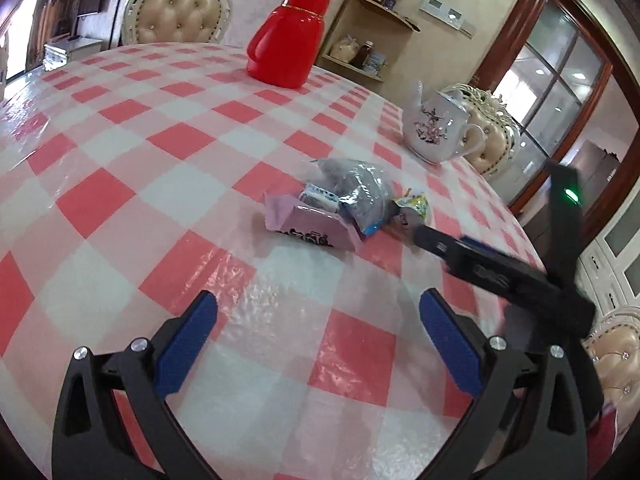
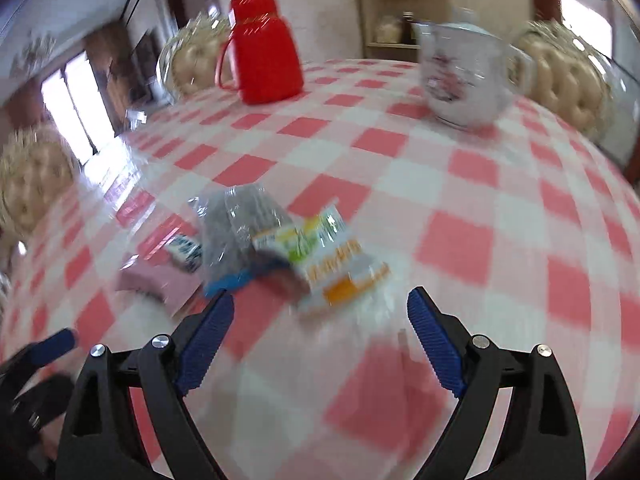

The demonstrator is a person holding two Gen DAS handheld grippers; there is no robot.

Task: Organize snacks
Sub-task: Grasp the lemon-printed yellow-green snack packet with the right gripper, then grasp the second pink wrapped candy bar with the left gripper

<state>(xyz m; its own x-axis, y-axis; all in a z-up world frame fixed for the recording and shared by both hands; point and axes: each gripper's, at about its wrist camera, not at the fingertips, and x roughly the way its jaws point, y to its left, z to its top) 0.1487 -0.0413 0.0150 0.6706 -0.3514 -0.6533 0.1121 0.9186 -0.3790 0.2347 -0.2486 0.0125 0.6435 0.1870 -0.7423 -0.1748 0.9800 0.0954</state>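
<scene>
Checked pink-and-white tablecloth (image 1: pixel 120 184) over a round table, padded chairs around, corner shelf behind. Red flask (image 1: pixel 286 36) at 12 o'clock, white teapot (image 1: pixel 436 128) at 2 o'clock.

Snacks heaped mid-table, touching and overlapping: pink pack (image 1: pixel 312 228) at 9 o'clock of the heap, clear bag (image 1: pixel 360 188) with dark contents at centre, small blue-and-white packet (image 1: pixel 320 196) wedged between those 2, yellow-green pack (image 2: pixel 336 256) at 3 o'clock.

Left gripper (image 1: pixel 318 340): tongs wide apart, empty, hovering short of the heap. Right gripper (image 2: pixel 320 344): tongs wide apart, empty, view blurred; nearest snack the yellow-green pack, just ahead, not touched.

Step judged: approach, no snack yet lifted. No container or sorting spot visible. Next move likely calls for singling out 1 pack at the heap's edge, closing on its flat sides without dragging neighbours.
</scene>
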